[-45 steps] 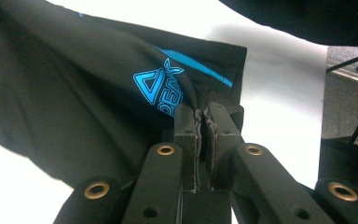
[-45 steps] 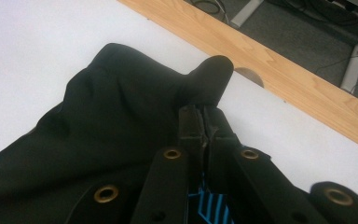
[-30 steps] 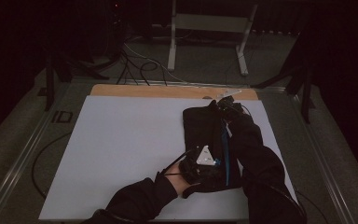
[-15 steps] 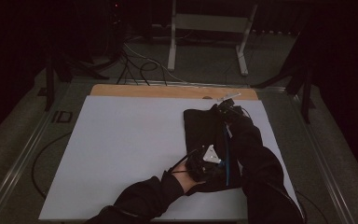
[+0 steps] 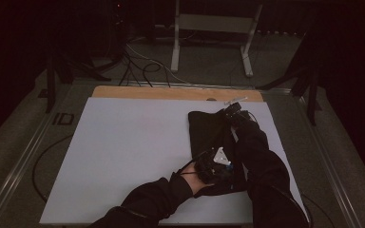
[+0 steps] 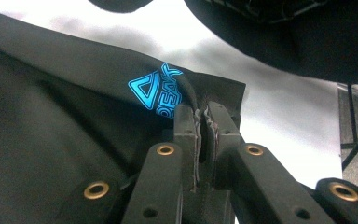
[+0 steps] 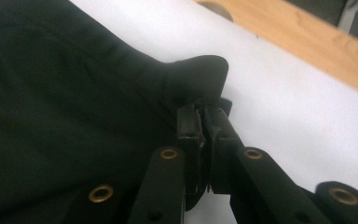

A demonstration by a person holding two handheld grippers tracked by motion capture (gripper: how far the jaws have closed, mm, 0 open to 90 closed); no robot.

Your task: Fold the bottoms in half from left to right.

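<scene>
Two grippers pinch one black garment (image 5: 212, 142), which in the high view lies on the right part of the white table cover (image 5: 123, 152): the left gripper (image 5: 214, 164) holds its near edge and the right gripper (image 5: 235, 111) a far corner by the wooden strip (image 5: 171, 92). It looks partly folded into a narrow dark panel, so I judge the folding under way, with smoothing and further folds left. In the left gripper view, the jaws are clamped on a thin hem beside a bright blue printed logo (image 6: 156, 88); the cloth is matte, smooth and limp. In the right gripper view, the jaws have just been opening slightly, yet a soft rounded corner of the fabric sits between them.
</scene>
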